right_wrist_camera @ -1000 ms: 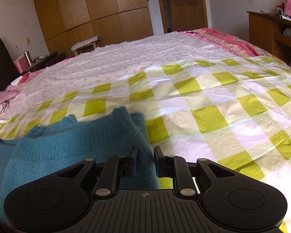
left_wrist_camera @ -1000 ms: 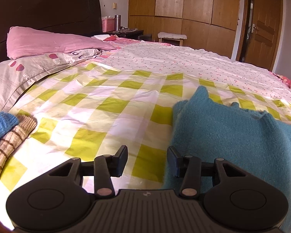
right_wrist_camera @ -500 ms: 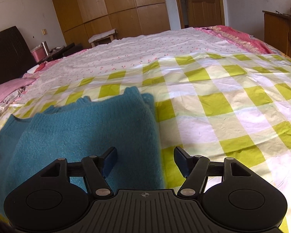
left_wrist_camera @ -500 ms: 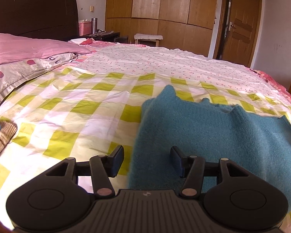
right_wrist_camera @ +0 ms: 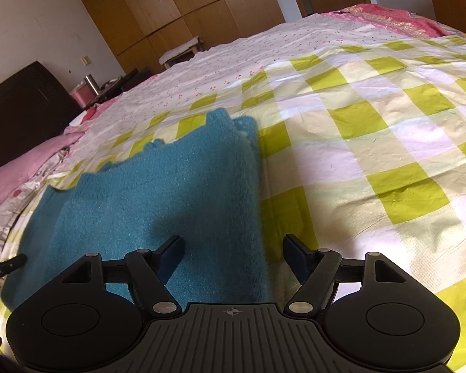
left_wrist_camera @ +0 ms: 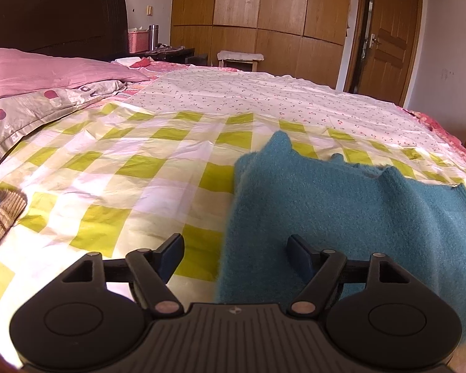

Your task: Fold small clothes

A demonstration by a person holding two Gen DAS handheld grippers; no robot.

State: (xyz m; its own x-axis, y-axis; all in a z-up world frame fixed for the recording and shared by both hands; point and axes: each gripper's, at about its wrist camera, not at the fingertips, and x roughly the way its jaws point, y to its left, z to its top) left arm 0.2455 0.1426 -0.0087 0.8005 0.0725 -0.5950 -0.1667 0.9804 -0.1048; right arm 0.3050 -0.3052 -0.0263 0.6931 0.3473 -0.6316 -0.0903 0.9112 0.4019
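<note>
Sweater [left_wrist_camera: 341, 217] lies flat on the bed [left_wrist_camera: 139, 171]; both jaws gape wide; only the left view shows striped knitwear [left_wrist_camera: 0, 220].

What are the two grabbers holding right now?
Nothing. The left gripper and right gripper are both open, each over a side edge of the teal sweater lying on the bed.

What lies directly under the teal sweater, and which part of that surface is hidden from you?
The teal sweater lies flat on the green-and-white checked sheet, which shows all around it. The sheet beneath the sweater is covered, so anything there cannot be seen.
</note>
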